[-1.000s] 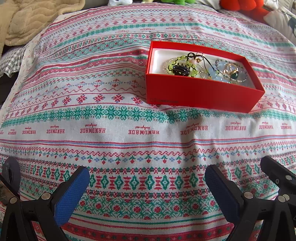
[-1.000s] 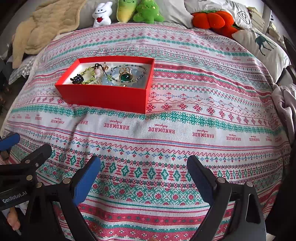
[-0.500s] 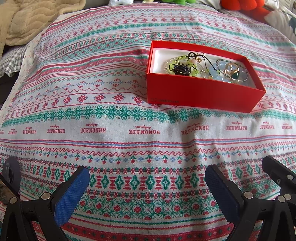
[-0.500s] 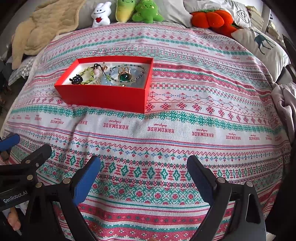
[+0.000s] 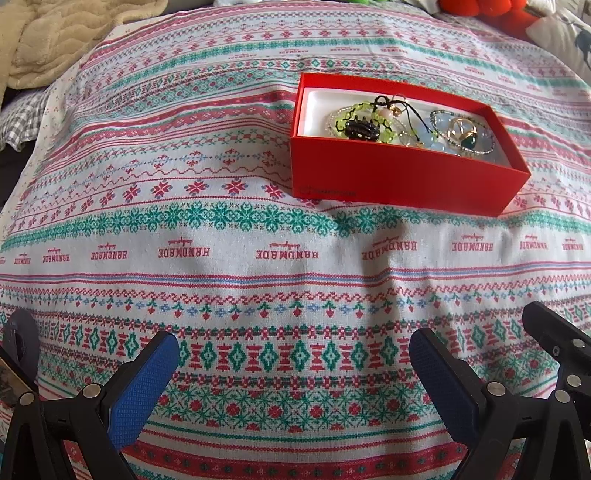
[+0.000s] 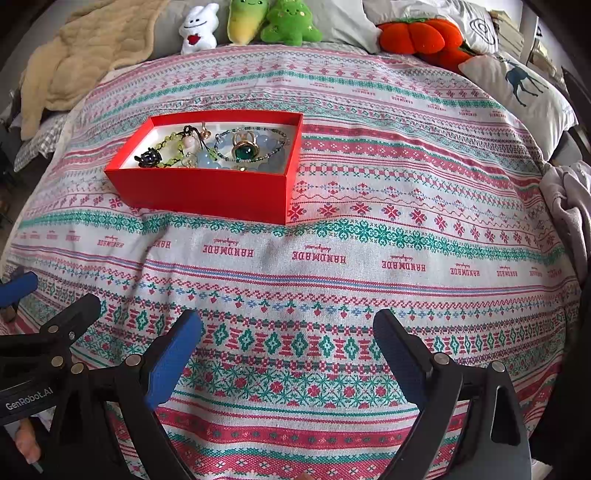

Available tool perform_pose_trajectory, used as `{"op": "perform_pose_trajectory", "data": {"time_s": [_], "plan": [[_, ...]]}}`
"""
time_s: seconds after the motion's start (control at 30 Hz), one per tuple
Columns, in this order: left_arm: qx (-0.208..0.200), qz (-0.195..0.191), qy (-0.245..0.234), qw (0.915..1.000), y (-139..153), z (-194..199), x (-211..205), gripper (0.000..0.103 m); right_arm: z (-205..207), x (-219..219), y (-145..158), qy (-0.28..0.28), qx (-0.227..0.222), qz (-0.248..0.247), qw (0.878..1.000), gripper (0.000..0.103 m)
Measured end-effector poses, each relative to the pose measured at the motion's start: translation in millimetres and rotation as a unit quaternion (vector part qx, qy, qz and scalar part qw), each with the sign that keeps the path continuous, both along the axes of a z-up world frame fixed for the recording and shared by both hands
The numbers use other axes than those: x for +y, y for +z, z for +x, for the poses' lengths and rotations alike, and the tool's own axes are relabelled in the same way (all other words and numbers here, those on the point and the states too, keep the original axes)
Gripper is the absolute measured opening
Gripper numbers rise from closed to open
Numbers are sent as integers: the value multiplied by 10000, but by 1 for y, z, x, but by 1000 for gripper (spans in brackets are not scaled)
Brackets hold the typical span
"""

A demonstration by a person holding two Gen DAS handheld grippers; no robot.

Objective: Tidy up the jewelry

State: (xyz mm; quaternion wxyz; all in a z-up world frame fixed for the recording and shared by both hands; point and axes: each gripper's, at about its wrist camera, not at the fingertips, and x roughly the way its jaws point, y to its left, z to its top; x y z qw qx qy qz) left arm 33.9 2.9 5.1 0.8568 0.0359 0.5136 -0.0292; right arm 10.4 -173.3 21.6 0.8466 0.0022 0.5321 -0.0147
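Observation:
A red box (image 5: 399, 181) (image 6: 207, 192) with a white lining lies on the patterned bedspread. Inside it are tangled pieces of jewelry: a yellow-green bead bracelet (image 5: 360, 114) with a black charm (image 5: 360, 129), pale blue beads (image 6: 207, 160), and a gold ring with a green stone (image 5: 467, 138) (image 6: 243, 149) inside a thin beaded bracelet. My left gripper (image 5: 291, 354) hovers open near the front edge of the bed, well short of the box. My right gripper (image 6: 288, 332) is open too, with nothing between its blue pads. The left gripper's frame (image 6: 48, 339) shows at the lower left of the right wrist view.
A beige blanket (image 6: 85, 48) lies at the back left. Plush toys (image 6: 251, 22) and an orange cushion (image 6: 417, 33) line the far edge. A deer pillow (image 6: 517, 85) and grey cloth (image 6: 569, 199) sit at the right. A fingertip (image 6: 27, 445) shows below the left gripper.
Both views have shifted very slightly; the box sits marginally lower and to the right in the left wrist view. Both grippers stay open.

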Motion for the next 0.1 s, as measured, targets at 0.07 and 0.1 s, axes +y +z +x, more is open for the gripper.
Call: {"op": "perform_pose_trajectory", "data": {"time_s": [0.07,0.1], "plan": [[-22,-38,3,10000,0,0,2,102,-1,0,0,-4,-9,-7,10000,96],[-32,-102,-19,9999,-1,0,3,102,-1,1,-1,3,-7,-11,10000,96]]}}
